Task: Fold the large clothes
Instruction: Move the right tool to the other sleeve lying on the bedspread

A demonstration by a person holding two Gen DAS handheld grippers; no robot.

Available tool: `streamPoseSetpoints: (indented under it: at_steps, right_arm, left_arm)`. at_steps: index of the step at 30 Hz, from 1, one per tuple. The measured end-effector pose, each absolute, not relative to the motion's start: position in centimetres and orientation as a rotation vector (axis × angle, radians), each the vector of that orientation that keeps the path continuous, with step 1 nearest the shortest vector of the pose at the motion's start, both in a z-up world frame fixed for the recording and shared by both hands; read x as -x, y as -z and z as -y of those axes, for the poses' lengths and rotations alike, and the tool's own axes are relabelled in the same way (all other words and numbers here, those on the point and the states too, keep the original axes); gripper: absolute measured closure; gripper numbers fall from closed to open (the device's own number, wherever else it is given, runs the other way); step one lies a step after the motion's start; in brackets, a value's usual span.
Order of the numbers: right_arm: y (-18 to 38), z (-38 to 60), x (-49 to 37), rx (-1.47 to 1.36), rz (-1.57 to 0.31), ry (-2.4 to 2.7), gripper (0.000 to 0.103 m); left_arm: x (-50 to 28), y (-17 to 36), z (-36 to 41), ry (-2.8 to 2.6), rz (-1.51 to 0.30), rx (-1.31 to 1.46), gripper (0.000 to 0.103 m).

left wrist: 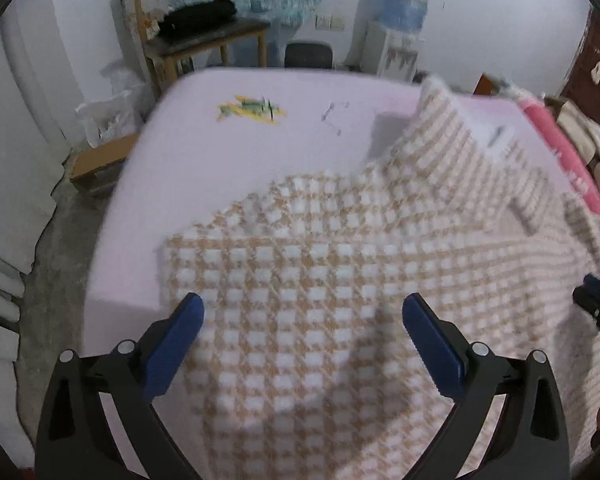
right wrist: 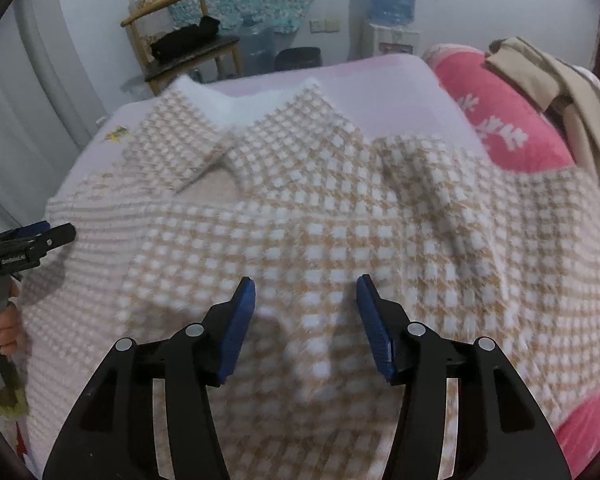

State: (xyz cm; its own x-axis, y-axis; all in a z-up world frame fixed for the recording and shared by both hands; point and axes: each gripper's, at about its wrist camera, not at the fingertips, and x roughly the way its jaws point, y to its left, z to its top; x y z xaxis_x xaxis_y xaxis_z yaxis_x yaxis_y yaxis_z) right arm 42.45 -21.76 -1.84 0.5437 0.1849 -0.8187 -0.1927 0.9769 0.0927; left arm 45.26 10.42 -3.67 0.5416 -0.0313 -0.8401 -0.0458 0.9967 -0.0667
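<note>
Since both the left gripper (left wrist: 302, 312) and right gripper (right wrist: 306, 296) are spread empty over the checked garment (right wrist: 320, 220), its lower-frame hem is best pinched evenly.

Checked garment (right wrist: 300, 216) on pale bed (left wrist: 228, 152)

Wooden chair (right wrist: 180, 36) – water dispenser (right wrist: 392, 12), pink pillow (right wrist: 500, 120).

A fuzzy tan-and-white checked garment (right wrist: 340, 220) spreads over the pale lilac bed sheet (left wrist: 228, 160), which bears a small yellow-and-green print (left wrist: 252, 109). Beside it lies a hot-pink pillow with white snowflake motifs (right wrist: 500, 120), and a beige cloth (right wrist: 572, 92) drapes over that. The black left gripper (left wrist: 302, 312) and black right gripper (right wrist: 306, 292) both carry deep blue pads.
</note>
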Motion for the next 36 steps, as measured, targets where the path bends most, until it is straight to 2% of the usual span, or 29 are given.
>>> streamPoseSetpoints:
  at_steps: [4,8,13,18,25,30,36]
  right_arm:
    - [0.9,20.3,-39.9,0.059,-0.939,-0.29,0.047]
    - [3.4,18.9,-39.5,0.153,-0.99,-0.267,0.043]
    - [1.3,20.4,-37.5,0.088,-0.977,-0.259,0.042]
    - [0.9,23.7,-34.2,0.096,-0.991,-0.182,0.033]
    - [3.3,26.8,-32.0,0.102,-1.047,-0.116,0.026]
    - [4.3,25.2,-31.1,0.195,-1.036,-0.125,0.01]
    - [4.6,24.6,-30.6,0.214,-1.026,-0.109,0.008]
  left_arm:
    - [-42.4,1.6,-8.6,0.011,-0.916,0.024,0.005]
    - [-40.1,1.1,-6.7,0.051,-0.902,-0.001,0.005]
    - [-38.2,0.7,-3.1,0.113,-0.873,-0.037,0.005]
    - [-38.2,2.5,0.3,0.163,-0.914,-0.071,0.005]
    - [-38.6,5.6,2.6,0.155,-0.943,-0.145,0.005]
    - [-39.1,6.1,1.7,0.161,-0.987,-0.053,0.005]
    - [-38.9,6.3,1.5,0.151,-0.989,-0.036,0.004]
